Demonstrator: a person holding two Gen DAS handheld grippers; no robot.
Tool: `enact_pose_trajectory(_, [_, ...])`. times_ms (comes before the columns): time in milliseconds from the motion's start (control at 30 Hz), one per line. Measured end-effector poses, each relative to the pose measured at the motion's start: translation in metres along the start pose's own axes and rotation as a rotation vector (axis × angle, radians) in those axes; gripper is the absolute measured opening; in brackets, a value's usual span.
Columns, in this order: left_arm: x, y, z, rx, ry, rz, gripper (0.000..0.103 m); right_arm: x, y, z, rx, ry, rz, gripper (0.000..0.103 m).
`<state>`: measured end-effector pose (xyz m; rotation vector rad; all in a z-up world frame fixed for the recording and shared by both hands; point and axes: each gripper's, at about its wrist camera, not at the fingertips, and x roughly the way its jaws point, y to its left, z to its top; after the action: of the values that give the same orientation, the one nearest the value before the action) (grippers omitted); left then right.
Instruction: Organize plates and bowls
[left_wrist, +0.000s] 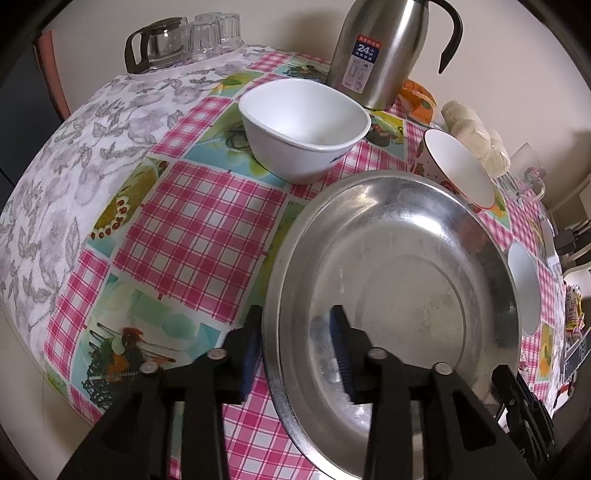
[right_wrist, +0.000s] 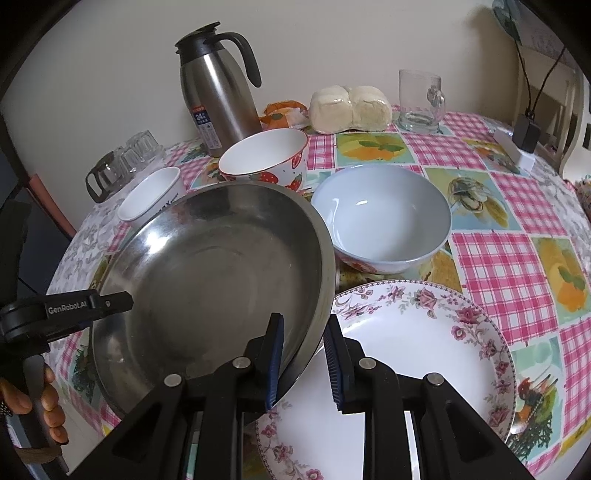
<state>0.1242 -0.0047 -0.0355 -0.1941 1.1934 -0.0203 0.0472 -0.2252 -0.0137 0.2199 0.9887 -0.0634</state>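
A large steel plate (left_wrist: 399, 280) (right_wrist: 210, 273) is tilted, its right side over a floral plate (right_wrist: 413, 354). My left gripper (left_wrist: 295, 347) has its jaws either side of the steel plate's left rim with a clear gap. My right gripper (right_wrist: 304, 354) has its jaws either side of the right rim, also with a gap. A white square bowl (left_wrist: 303, 125) (right_wrist: 151, 192), a strawberry bowl (left_wrist: 458, 166) (right_wrist: 266, 155) and a pale blue bowl (right_wrist: 384, 214) (left_wrist: 522, 288) stand behind.
A steel thermos jug (left_wrist: 380, 48) (right_wrist: 218, 99) stands at the back. A glass pot with glasses (left_wrist: 184, 40) is at the far left. Wrapped buns (right_wrist: 349, 107) and a glass mug (right_wrist: 421, 99) are at the back right. The checked tablecloth (left_wrist: 192, 229) covers the table.
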Motion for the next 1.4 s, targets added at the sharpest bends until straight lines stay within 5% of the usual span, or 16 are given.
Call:
enact_pose_trajectory(200, [-0.008,0.002,0.003,-0.007,-0.020,0.008,0.059,-0.008,-0.001,0.003,0.011,-0.003,0.000,0.028])
enact_pose_trajectory(467, [-0.015,0.006,0.005,-0.014,-0.044,0.051,0.074,-0.025,-0.001,0.009,0.008,-0.048,-0.023,0.076])
enact_pose_trajectory(533, [-0.017,0.006,0.006,-0.016,-0.070,0.057,0.095,-0.028,-0.002,0.010,0.009,-0.058,-0.022,0.087])
enact_pose_trajectory(633, [-0.022,0.005,0.007,-0.003,-0.119,0.096,0.100,-0.029,-0.003,0.010,0.014,-0.064,-0.028,0.103])
enact_pose_trajectory(1133, [-0.036,-0.005,0.005,0.063,-0.164,0.115,0.100,-0.038,-0.013,0.012,0.037,-0.080,-0.078,0.103])
enact_pose_trajectory(1400, [-0.073,-0.029,-0.001,0.134,-0.314,0.019,0.100,-0.063,-0.022,0.016,0.044,-0.141,-0.056,0.103])
